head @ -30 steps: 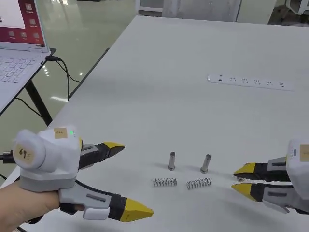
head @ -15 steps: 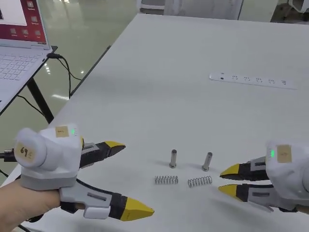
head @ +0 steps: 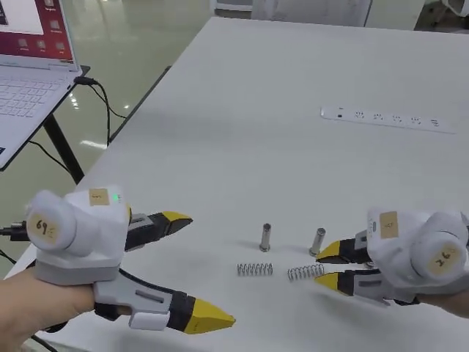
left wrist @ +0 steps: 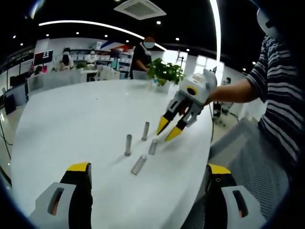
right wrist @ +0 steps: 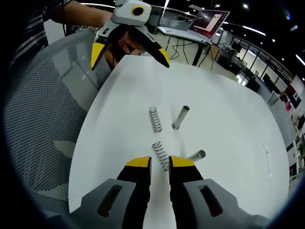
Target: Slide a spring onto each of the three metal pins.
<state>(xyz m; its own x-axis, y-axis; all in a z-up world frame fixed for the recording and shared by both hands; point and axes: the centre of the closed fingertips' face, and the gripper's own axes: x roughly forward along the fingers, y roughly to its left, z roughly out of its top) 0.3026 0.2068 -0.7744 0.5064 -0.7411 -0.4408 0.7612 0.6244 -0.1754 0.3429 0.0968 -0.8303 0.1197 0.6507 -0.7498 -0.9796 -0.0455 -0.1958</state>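
I work over a wide white table [head: 293,73]. An open laptop [head: 29,73] sits on a stand off its left edge, and a white power strip [head: 388,119] lies far back on the right.

The left gripper [head: 204,269] hovers at the near left. Its jaws are spread wide with nothing between them, and it is well apart from the parts.

The right gripper [head: 321,269] is low at the near right. Its jaws are parted only narrowly, and in the right gripper view the near end of the right spring [right wrist: 161,153] lies in the gap between the yellow tips. I can't tell whether they touch it. I judge it straddled, not yet clamped.

I count two pins, not three. The left pin [head: 265,237] and the right pin [head: 318,240] stand on end near the front edge. The left spring [head: 254,269] lies flat just in front of the left pin, and the right spring lies in front of the right pin.

I expect each spring to be very light and soft along its length. It is thin wire that will roll or flick away under a hard pinch. I would take it across the coils near one end, gently, leaving the far end free to thread. The pins look stiff but stand loose, so a sideways nudge could topple one.
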